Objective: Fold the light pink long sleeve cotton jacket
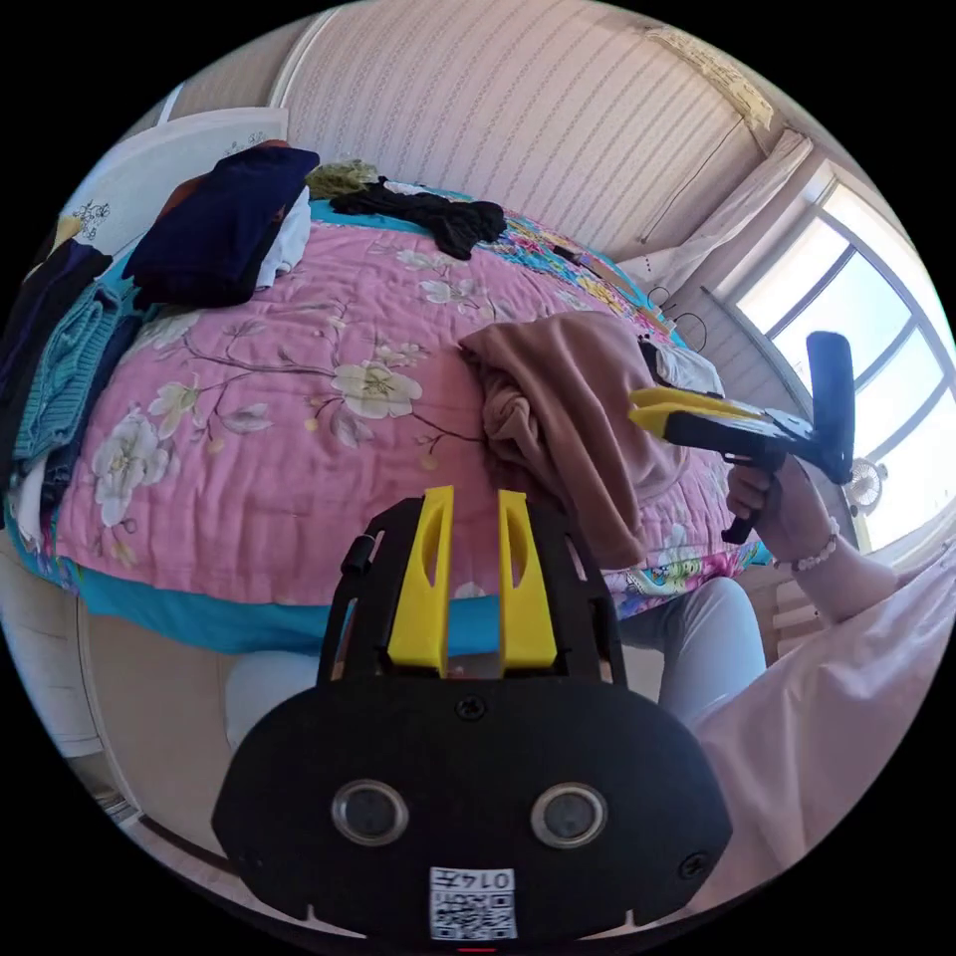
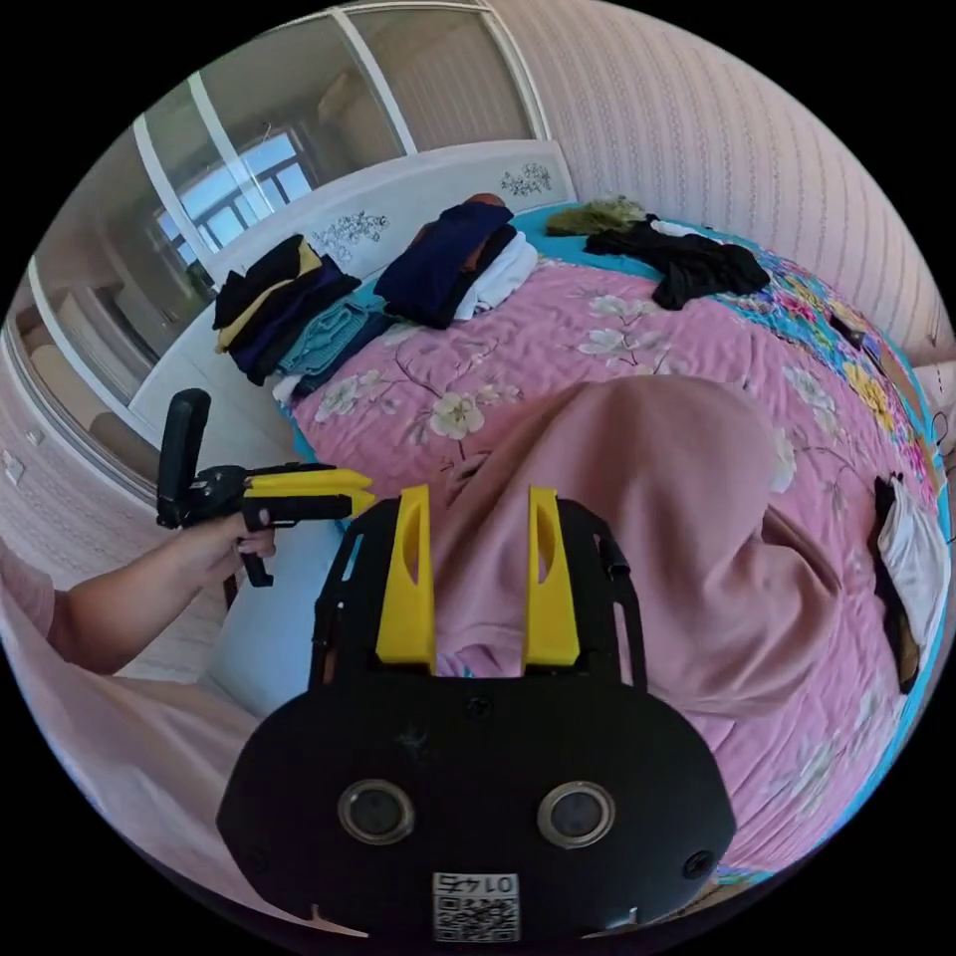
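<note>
My left gripper (image 1: 473,498) hung empty, jaws slightly parted, off the bed's near edge. The dusty-pink cotton jacket (image 2: 647,518) lay crumpled on the pink floral quilt (image 1: 299,398), unfolded. My right gripper (image 2: 470,498), jaws apart, hovered empty.

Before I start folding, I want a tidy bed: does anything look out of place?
The pink jacket lies bunched in a crumpled heap near the edge of the floral quilt, not spread flat. A black garment sprawls loose by the far side, unlike the stacked clothes near the headboard.
</note>
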